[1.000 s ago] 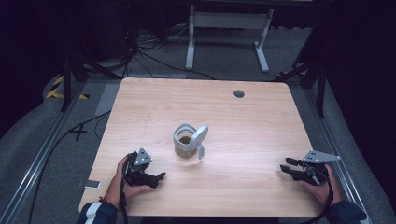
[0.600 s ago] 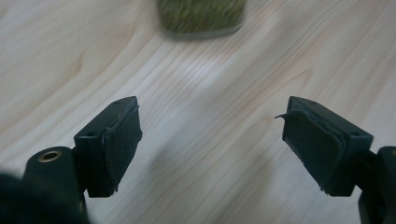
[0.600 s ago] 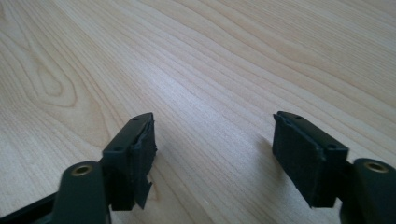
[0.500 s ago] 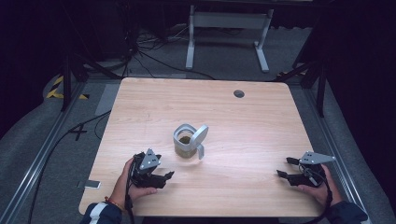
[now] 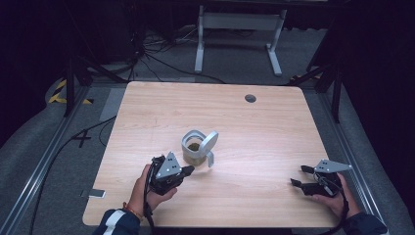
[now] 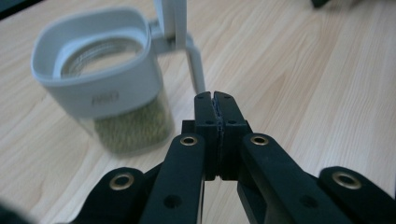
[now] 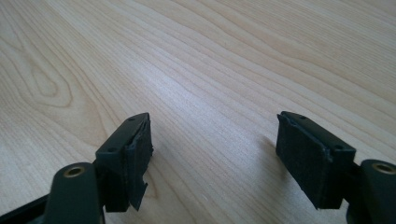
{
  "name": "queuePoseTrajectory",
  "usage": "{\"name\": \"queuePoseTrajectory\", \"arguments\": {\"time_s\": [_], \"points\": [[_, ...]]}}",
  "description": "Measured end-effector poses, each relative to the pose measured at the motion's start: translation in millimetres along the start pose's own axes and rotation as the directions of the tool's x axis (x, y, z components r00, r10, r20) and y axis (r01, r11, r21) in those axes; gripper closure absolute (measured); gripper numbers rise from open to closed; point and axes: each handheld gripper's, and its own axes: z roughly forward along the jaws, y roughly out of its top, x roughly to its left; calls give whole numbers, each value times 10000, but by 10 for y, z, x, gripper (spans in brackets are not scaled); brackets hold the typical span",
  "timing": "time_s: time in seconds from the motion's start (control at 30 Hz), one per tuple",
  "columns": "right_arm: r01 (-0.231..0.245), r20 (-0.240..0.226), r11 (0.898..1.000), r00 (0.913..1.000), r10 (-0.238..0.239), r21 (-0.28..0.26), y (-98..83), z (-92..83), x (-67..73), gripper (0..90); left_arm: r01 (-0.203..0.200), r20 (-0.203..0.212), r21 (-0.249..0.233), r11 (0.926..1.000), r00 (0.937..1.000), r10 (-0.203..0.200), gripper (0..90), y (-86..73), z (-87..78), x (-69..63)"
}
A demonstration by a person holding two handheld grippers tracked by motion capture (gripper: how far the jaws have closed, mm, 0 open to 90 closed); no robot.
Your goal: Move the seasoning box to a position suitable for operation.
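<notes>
On the wooden table (image 5: 274,127), the left gripper (image 5: 187,170) sits in the person's left hand (image 5: 147,188) just to the near left of the jar (image 5: 195,152), its two black jaws pressed flat together with nothing between them, tips pointing at the jar's base but short of touching it. The jar stands upright near the table's middle: a clear body filled with small yellow-green grains, topped by a pale grey, rounded-square collar with a faint embossed logo. Its flip lid (image 5: 209,143) stands open on the jar's right side, and a slim grey tab hangs down from the hinge. Well to the right of the jar, near the table's right edge, the right gripper (image 5: 296,176) rests low over bare wood, jaws spread wide apart.
</notes>
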Motion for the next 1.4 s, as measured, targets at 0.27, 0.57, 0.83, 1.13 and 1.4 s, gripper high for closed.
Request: {"name": "queuePoseTrajectory", "arguments": {"time_s": [0.27,0.57,0.83,1.13,1.4], "points": [[-16,-9,10000,10000,16,6,0,-2,1,269,-340,-63,-413,9986,9994,338,898,244,40,-49],[-16,-10,10000,10000,16,6,0,-2,2,269,-481,-46,-831,9954,9988,479,898,384,10,-52],[-15,-9,10000,10000,15,6,0,-2,2,269,-521,43,-1043,9932,9986,529,897,479,71,-38],[-36,-8,10000,10000,36,16,-2,-5,6,269,-598,-304,-1039,9928,9979,570,897,495,62,53],[-28,-17,10000,10000,28,10,-2,-3,4,268,-442,-369,-1086,9931,9985,405,896,476,20,126]]}}
